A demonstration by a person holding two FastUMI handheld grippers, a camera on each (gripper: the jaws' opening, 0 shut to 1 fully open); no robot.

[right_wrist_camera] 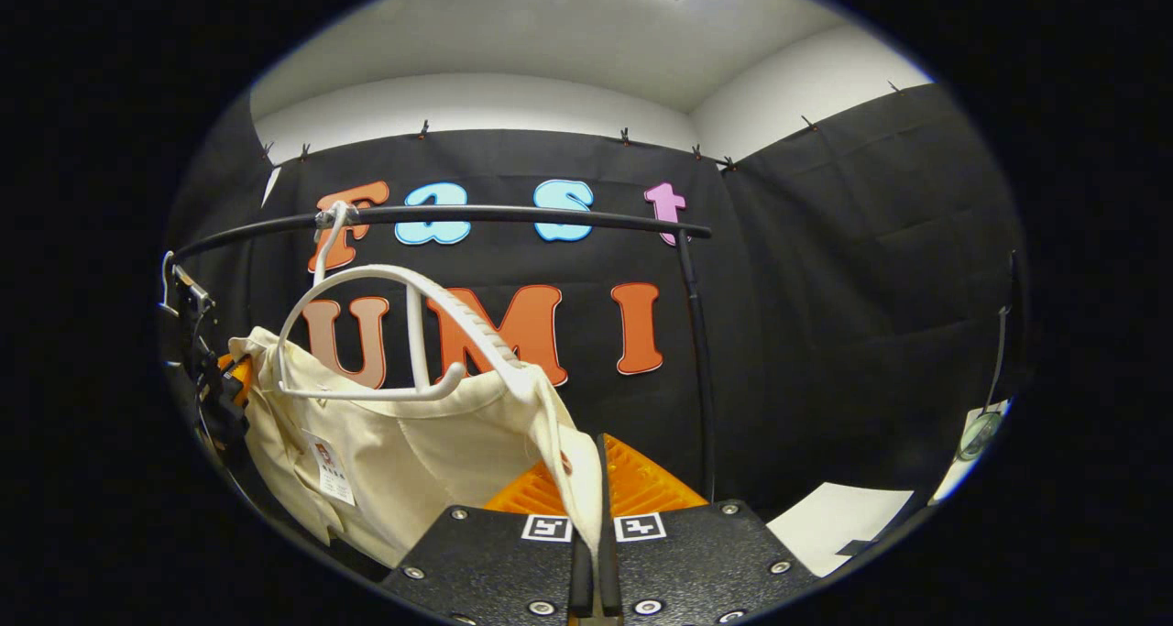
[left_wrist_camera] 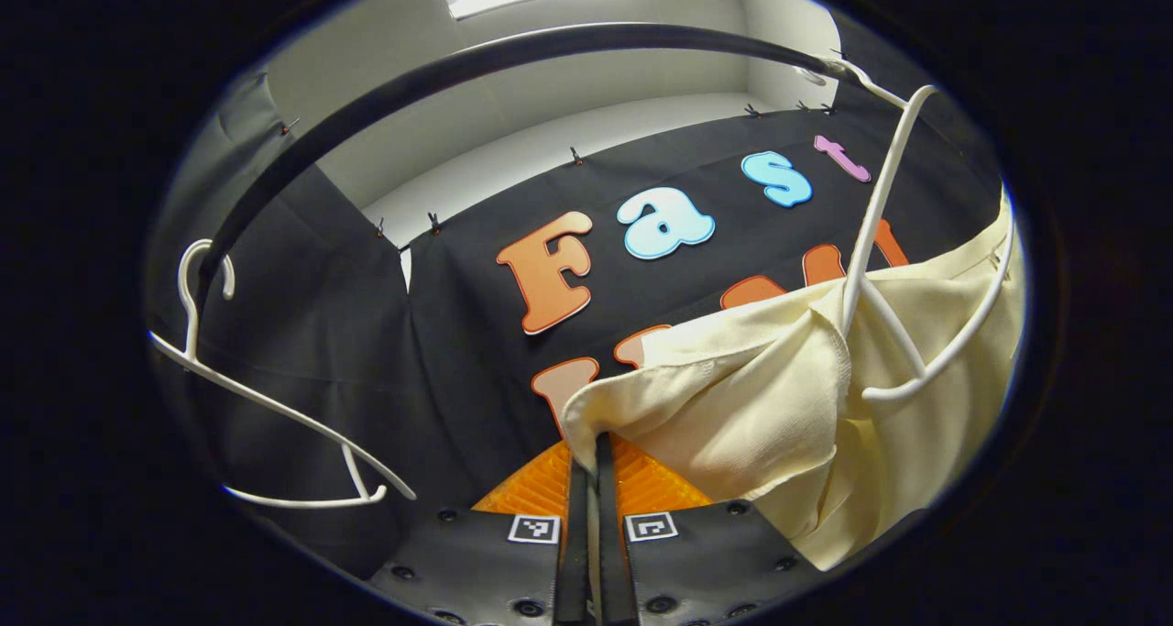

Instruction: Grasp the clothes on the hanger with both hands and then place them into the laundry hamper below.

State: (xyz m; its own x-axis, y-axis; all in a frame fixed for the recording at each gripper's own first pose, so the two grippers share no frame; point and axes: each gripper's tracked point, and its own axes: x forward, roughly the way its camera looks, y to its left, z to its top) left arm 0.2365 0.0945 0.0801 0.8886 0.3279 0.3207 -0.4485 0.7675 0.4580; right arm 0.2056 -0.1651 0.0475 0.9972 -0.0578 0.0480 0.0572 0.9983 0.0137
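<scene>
A cream garment (left_wrist_camera: 788,406) hangs on a white hanger (left_wrist_camera: 875,232) hooked over a black rail (left_wrist_camera: 513,53), at the right of the left gripper view. My left gripper (left_wrist_camera: 591,447) is shut on the garment's left edge, with cloth pinched between its fingers. In the right gripper view the same garment (right_wrist_camera: 403,461) droops from the hanger (right_wrist_camera: 403,333) under the rail (right_wrist_camera: 513,215). My right gripper (right_wrist_camera: 586,466) is shut on the garment's right shoulder edge, which runs down between its fingers. The left gripper (right_wrist_camera: 224,378) appears at the garment's far side.
An empty white hanger (left_wrist_camera: 275,406) hangs at the rail's left end. The rail's upright post (right_wrist_camera: 701,378) stands right of the garment. A white sheet (right_wrist_camera: 834,525) lies low at the right, and a small round object (right_wrist_camera: 979,433) hangs on the side wall.
</scene>
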